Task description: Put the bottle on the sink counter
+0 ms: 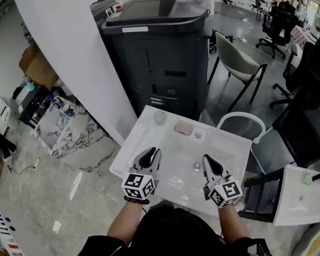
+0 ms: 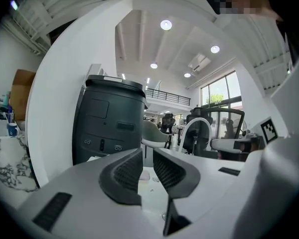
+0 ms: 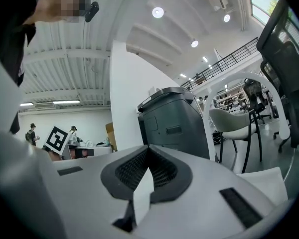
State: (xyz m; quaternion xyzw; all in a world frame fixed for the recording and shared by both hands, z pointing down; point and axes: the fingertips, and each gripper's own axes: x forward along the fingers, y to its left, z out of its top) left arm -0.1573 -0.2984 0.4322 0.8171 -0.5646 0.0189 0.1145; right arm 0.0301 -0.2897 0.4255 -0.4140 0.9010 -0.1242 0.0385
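Observation:
A small clear bottle stands upright on the back left corner of the white sink. My left gripper hovers over the sink's left side, short of the bottle, jaws drawn together with nothing between them. In the left gripper view its jaws leave only a thin slit. My right gripper hangs over the basin next to the drain, shut and empty. The right gripper view shows its fingertips meeting.
A pink soap bar and a small round fitting lie on the back ledge. A white arched faucet rises at the right. Behind the sink stands a dark grey bin, with a chair beside it and a white column to the left.

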